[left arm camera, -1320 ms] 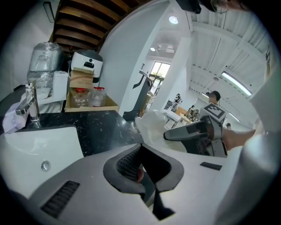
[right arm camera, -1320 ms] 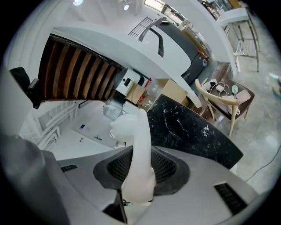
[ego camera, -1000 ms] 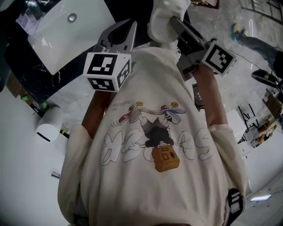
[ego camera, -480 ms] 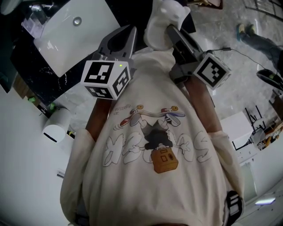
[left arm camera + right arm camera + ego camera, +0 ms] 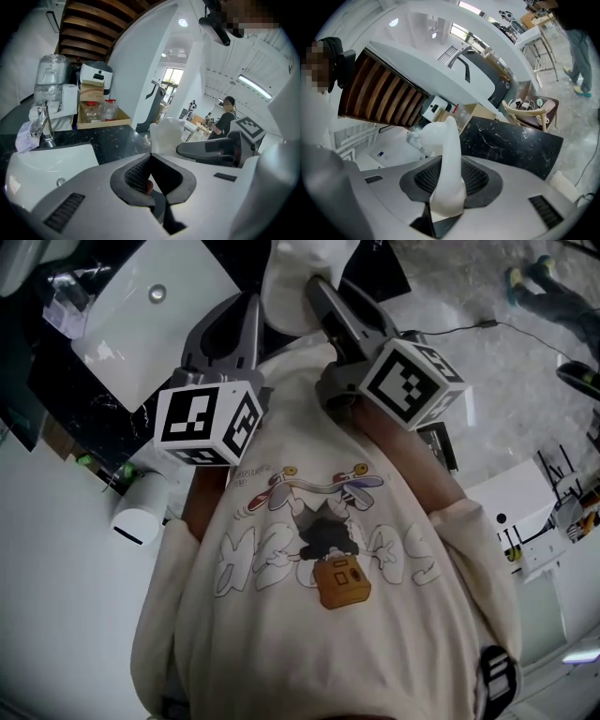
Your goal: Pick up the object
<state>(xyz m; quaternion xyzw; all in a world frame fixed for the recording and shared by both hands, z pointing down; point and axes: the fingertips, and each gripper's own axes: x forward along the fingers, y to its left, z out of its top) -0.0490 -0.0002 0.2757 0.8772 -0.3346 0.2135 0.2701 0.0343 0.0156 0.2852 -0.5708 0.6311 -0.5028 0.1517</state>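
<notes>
Right gripper [image 5: 319,298] has swung left in head view since a second ago, closer to left gripper [image 5: 248,307]. The white object [image 5: 298,282] has gone left with it, its top now cut by the frame edge. Right gripper view: both dark ribbed pads press on the object's narrow lower part, jaws held partly apart by it. The object stands upright between them, its curved neck-like top rising above the pads. It is off the black counter [image 5: 70,395], in the air over the counter's right end, right of the white sink [image 5: 155,320]. Left gripper view: jaws a little apart, ribbed face of one pad showing, nothing gripped. A small reddish spot sits low in the gap, can't tell what. Same view shows the faucet [image 5: 44,124] at the sink's back-left, and a wooden tray [image 5: 101,123] with jars at the counter's back edge. The object and right gripper are just right of the left one, not touching it. Cream printed T-shirt [image 5: 328,615] fills the lower head view.
</notes>
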